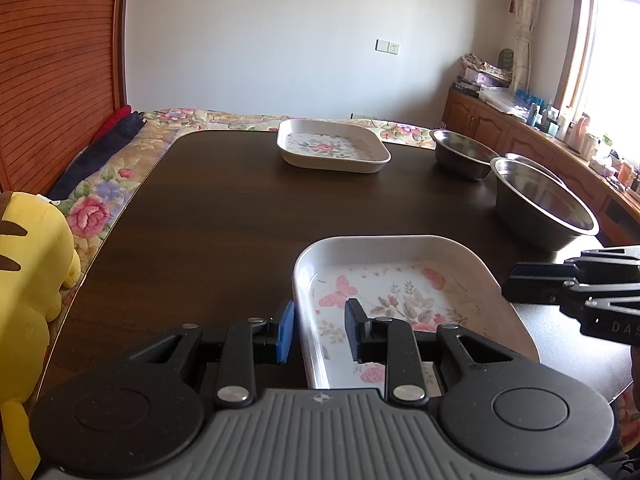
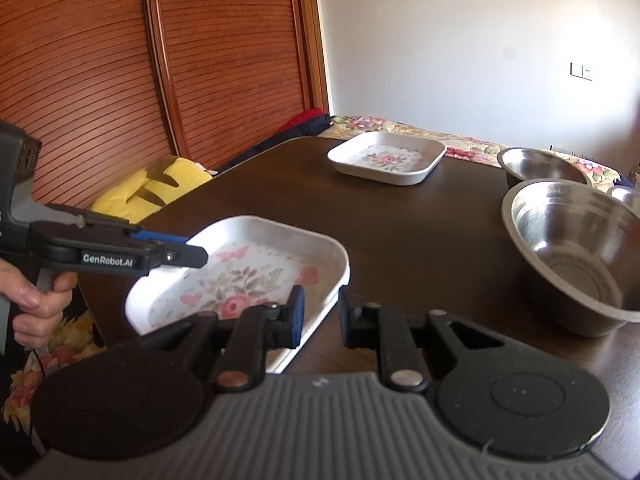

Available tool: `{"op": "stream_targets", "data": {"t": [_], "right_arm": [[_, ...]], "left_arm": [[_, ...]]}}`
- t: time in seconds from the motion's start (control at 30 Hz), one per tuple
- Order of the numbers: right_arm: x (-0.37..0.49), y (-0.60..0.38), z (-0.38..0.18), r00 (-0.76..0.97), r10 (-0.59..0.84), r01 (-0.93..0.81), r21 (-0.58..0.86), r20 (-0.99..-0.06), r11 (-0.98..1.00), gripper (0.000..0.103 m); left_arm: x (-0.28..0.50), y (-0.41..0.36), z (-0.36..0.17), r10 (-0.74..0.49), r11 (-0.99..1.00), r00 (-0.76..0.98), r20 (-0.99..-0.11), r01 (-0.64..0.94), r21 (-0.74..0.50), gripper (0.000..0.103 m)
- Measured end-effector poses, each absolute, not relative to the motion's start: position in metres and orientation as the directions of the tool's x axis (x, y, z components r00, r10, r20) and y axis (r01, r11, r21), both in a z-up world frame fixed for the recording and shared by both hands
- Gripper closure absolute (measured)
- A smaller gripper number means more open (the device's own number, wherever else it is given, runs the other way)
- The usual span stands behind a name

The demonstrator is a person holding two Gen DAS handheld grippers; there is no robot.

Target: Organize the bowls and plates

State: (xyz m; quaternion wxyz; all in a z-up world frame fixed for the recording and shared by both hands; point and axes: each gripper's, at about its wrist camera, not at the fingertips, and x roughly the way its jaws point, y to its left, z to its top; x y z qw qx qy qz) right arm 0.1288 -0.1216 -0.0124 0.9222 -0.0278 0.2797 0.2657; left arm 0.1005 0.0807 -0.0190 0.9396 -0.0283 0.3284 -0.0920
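Note:
A white floral tray (image 1: 400, 252) (image 2: 280, 228) lies at the near edge of the dark table (image 1: 220, 220). My left gripper (image 1: 320, 332) is open, its fingers straddling the tray's left rim. My right gripper (image 2: 322, 316) is open too and straddles the right rim. Each gripper shows in the other's view: the right gripper (image 1: 516, 288) and the left gripper (image 2: 196, 254). A second floral tray (image 1: 332, 148) (image 2: 386, 156) sits at the far side. A large steel bowl (image 1: 544, 208) (image 2: 580, 248) stands to the right, with a smaller steel bowl (image 1: 460, 152) (image 2: 540, 164) behind it and a third bowl (image 1: 528, 160) partly hidden.
A yellow plush toy (image 1: 28, 260) (image 2: 152, 188) lies left of the table on a bed with a floral cover (image 1: 120, 184). Wooden slatted doors (image 2: 100, 80) stand behind it. Cabinets (image 1: 520, 136) with clutter run along the right wall under a window.

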Motion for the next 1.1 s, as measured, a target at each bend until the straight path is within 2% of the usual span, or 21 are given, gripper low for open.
{"op": "stream_targets", "data": {"t": [0.67,1.1], "right_arm": [[0.172,-0.124,0.017,0.750,0.453,-0.486,0.064,-0.482,0.872,0.083],[0.230,-0.114,0.032,0.742,0.410,-0.488,-0.009,-0.530,0.873,0.083]], "left_arm": [[0.134,0.088,0.002,-0.176,0.984,0.801,-0.571,0.165,-0.072,0.072],[0.189,0.094,0.019,-0.167,0.984,0.820,-0.547,0.176,-0.037,0.071]]}}
